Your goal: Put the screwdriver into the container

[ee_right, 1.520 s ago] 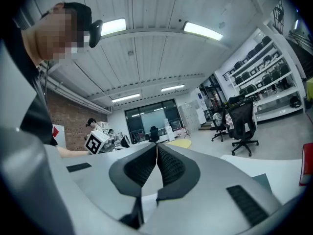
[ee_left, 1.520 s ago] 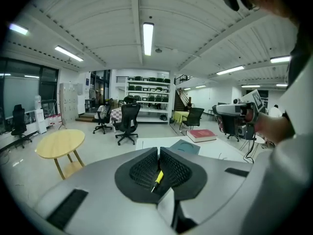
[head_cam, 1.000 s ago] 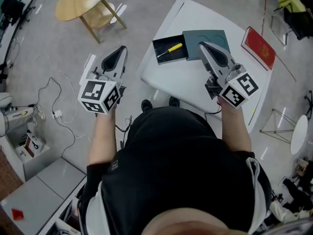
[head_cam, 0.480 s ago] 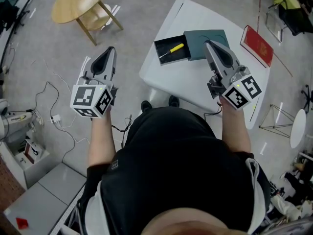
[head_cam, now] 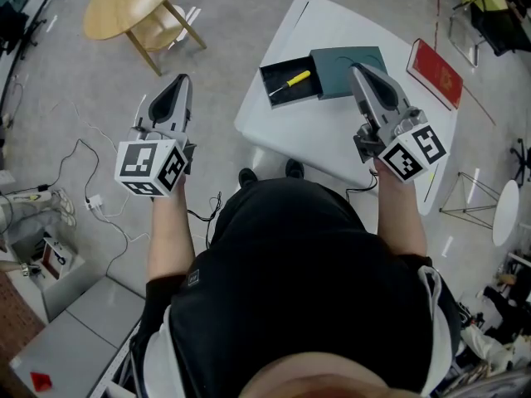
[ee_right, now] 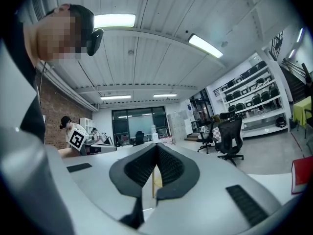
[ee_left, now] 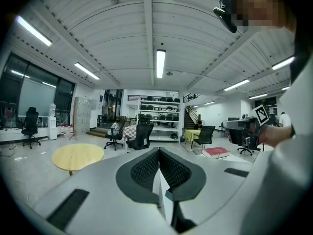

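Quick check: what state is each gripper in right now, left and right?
Left gripper: closed, jaws together, holding nothing.
Right gripper: closed, jaws together, holding nothing.

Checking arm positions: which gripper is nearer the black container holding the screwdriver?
Right. The right gripper sits just right of the black container, over the table; the left gripper is off the table, above the floor.
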Demonstrator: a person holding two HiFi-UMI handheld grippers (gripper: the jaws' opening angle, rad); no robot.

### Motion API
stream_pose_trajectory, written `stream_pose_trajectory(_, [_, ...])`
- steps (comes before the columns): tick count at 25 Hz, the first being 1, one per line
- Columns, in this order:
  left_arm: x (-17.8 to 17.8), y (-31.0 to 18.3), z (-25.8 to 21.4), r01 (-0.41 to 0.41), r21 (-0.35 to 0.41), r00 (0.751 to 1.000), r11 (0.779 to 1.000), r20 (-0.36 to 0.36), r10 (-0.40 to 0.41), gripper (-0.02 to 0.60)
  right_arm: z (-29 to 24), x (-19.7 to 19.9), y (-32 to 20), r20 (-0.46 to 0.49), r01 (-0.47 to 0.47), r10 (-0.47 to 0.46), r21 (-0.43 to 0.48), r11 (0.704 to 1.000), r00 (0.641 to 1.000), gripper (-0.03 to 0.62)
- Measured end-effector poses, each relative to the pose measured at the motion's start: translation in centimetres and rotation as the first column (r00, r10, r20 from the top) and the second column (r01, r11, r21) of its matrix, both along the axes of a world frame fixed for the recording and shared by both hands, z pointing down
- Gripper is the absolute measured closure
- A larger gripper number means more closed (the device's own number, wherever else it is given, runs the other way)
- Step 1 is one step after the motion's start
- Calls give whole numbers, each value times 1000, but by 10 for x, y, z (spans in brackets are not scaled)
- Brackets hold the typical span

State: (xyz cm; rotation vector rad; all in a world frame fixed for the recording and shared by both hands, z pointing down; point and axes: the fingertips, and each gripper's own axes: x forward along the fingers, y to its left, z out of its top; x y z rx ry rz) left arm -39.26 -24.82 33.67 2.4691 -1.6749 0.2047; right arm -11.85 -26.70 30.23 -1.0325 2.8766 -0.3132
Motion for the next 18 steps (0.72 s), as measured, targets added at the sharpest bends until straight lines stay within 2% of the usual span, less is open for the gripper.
stream_pose_trajectory(9, [2,-34,-16,5,37,1000,999,-4,-5,565,-15,15,-28,-29,-25,27,59,998,999,565])
stream_pose_trajectory(14, [8,-33,-25,7,63,1000,998,-9,-6,565,-18,10,-26,-8,-25,26,67,997,1000,565])
stream_pose_trajectory(18, [6,-30,-17,24,52,999,998,-30,-22,565,-12,12,-25,-5,-28,28,56,998,1000,565])
